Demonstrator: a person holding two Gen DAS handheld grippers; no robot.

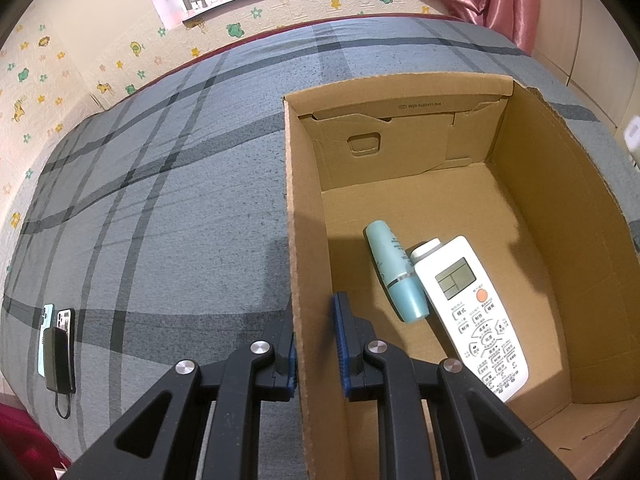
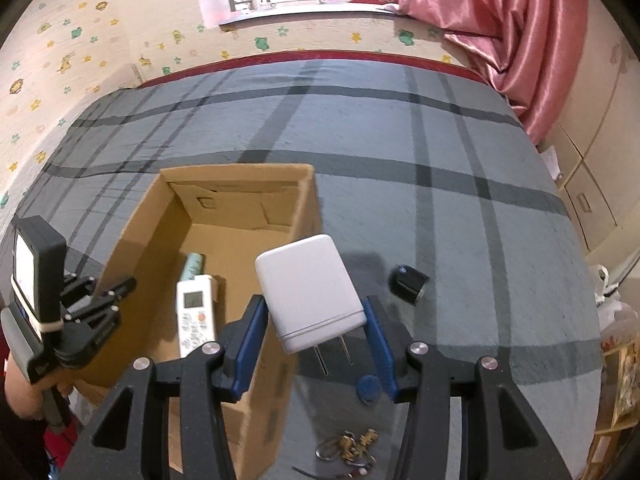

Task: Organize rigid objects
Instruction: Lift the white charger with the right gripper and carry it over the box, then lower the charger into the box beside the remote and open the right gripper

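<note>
An open cardboard box [image 1: 400,92] stands on a grey plaid bed. In it lie a teal bottle [image 1: 394,272] and a white remote [image 1: 476,312], side by side. My left gripper [image 1: 315,305] is shut on the box's left wall, one finger outside and one inside. In the right wrist view my right gripper [image 2: 315,302] is shut on a white plug charger [image 2: 306,290], prongs pointing back toward the camera, held in the air over the box's [image 2: 240,170] right wall. The remote [image 2: 195,314] and bottle [image 2: 194,266] show below to the left.
On the bed right of the box lie a small black cylinder [image 2: 408,282], a blue disc [image 2: 368,388] and a key ring [image 2: 352,446]. Two phones and a black power bank [image 1: 58,356] lie at the bed's left. A pink curtain [image 2: 520,40] hangs at the back right.
</note>
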